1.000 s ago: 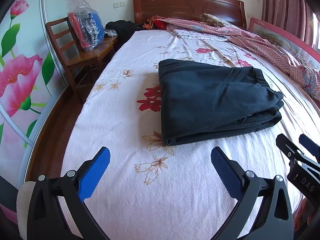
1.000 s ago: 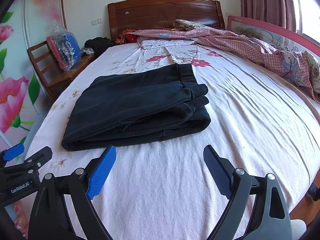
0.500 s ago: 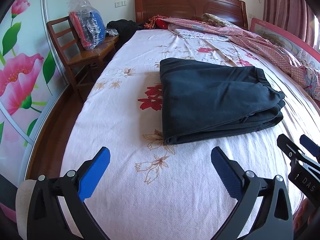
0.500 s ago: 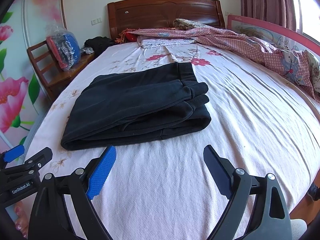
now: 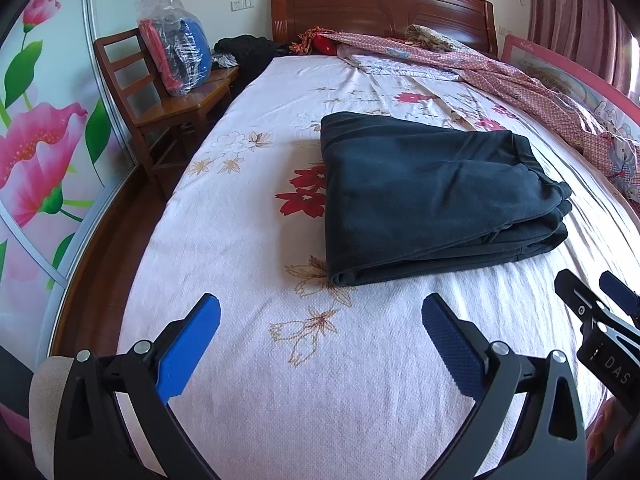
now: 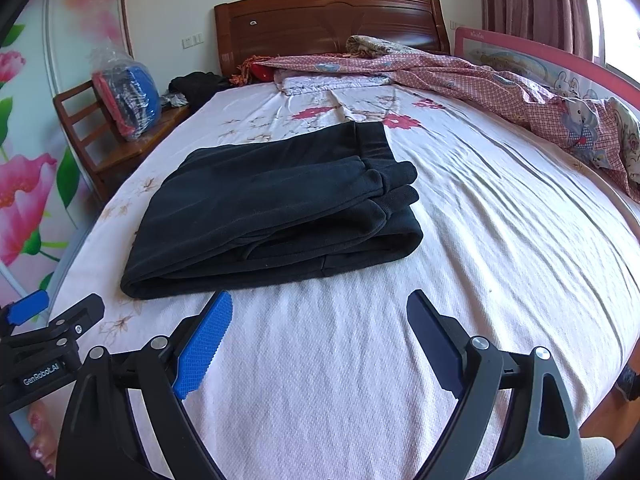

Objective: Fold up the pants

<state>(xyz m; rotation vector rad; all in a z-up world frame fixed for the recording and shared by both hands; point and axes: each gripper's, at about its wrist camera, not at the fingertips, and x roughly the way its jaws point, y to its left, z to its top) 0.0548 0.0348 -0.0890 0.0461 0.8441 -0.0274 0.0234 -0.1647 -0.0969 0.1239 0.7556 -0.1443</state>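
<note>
1. Left wrist view: left gripper (image 5: 320,322) is held spread and empty over the bed (image 5: 248,384)'s near edge; black pants (image 5: 432,196) lie folded mid-bed.
2. Right wrist view: right gripper (image 6: 320,320) likewise gapes, empty. Pants (image 6: 272,216) look done; any tidying should be limited to squaring the loose cuffs at the right end.

Sunlit bedroom, wooden headboard (image 5: 380,4), chair (image 5: 160,92).

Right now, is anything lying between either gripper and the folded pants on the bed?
Nothing visible does. Only bare bedsheet lies between the right gripper and the folded pants, and likewise ahead of the left gripper. Both sets of jaws are open and empty.
</note>
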